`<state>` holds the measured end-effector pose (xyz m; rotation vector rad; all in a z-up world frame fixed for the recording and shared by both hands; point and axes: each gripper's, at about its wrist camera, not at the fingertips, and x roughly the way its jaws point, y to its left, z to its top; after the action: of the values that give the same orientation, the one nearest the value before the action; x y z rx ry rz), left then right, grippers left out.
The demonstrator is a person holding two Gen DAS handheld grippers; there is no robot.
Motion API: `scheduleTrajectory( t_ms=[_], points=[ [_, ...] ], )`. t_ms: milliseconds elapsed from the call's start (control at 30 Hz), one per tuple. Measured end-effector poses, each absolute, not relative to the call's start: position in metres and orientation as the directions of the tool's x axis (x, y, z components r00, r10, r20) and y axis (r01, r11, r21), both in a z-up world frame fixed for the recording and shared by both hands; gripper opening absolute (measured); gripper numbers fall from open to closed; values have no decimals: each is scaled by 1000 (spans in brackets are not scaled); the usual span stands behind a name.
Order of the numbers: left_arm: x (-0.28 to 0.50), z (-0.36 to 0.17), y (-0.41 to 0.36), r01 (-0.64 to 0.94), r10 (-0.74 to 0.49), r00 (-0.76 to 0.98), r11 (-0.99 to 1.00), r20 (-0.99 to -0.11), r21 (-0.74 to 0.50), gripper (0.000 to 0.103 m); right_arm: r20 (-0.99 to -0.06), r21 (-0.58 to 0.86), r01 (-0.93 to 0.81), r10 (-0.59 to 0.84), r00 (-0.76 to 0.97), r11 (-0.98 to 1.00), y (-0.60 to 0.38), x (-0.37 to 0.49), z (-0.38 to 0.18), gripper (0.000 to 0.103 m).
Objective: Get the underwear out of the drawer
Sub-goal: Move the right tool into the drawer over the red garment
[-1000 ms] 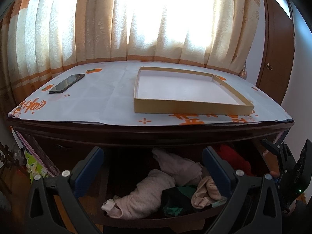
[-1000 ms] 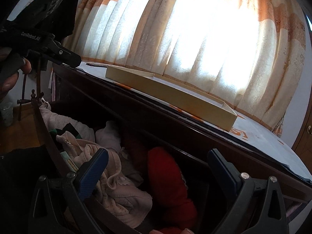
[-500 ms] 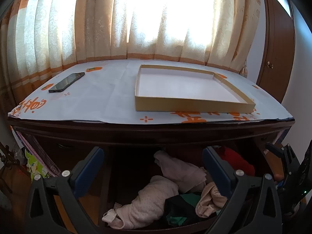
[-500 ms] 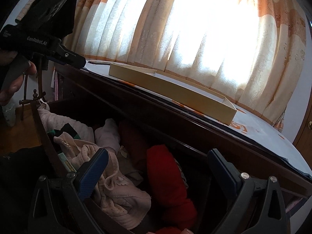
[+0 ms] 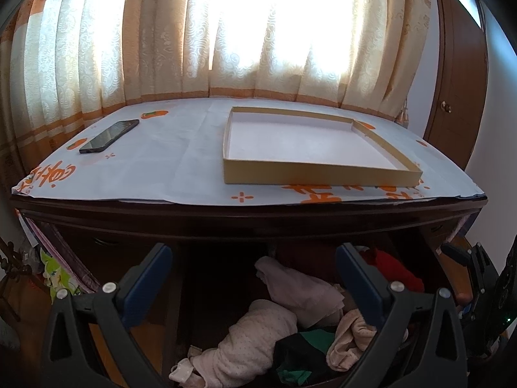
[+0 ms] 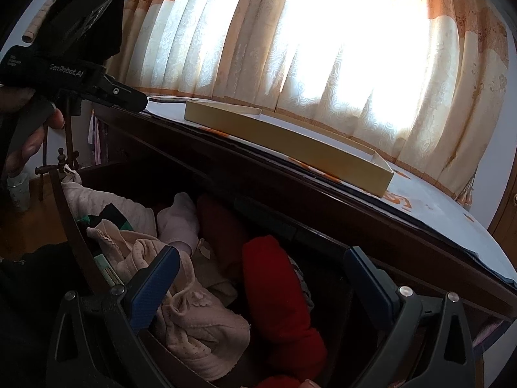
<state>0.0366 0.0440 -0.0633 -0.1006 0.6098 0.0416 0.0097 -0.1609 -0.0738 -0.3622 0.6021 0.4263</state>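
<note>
Hovering wide open, apparently touching nothing: left tongs point(image 5: 253, 278), right tongs point(image 6: 258, 283).

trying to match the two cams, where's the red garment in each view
Left wrist: the red garment sits lower right, at the back right of the open drawer, behind the right finger.
Right wrist: it lies bottom centre, between the fingers.
Shared landmark: the shallow cardboard tray on the dresser top.

Desk top: one phone point(image 5: 109, 136), one shallow cardboard tray point(image 5: 310, 177), one printed paper cover point(image 5: 168, 168).
Open drawer point(image 6: 69, 226): one red garment point(image 6: 274, 291), several pinkish garments point(image 5: 248, 346), exact number unclear; one black-and-green item point(image 5: 300, 352).
</note>
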Motion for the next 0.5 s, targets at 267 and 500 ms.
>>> scheduleTrajectory(
  t_ms=[267,500],
  points=[
    [37,-62,45,-71,10,818,994,-575,-83,103,-644,-200,-494,266,717,846,-159,11,-75,102],
    [37,-62,46,-74,11,817,993,-577,-87,103,-687,-186,-522,269,675,832,-155,9,-77,102]
  ],
)
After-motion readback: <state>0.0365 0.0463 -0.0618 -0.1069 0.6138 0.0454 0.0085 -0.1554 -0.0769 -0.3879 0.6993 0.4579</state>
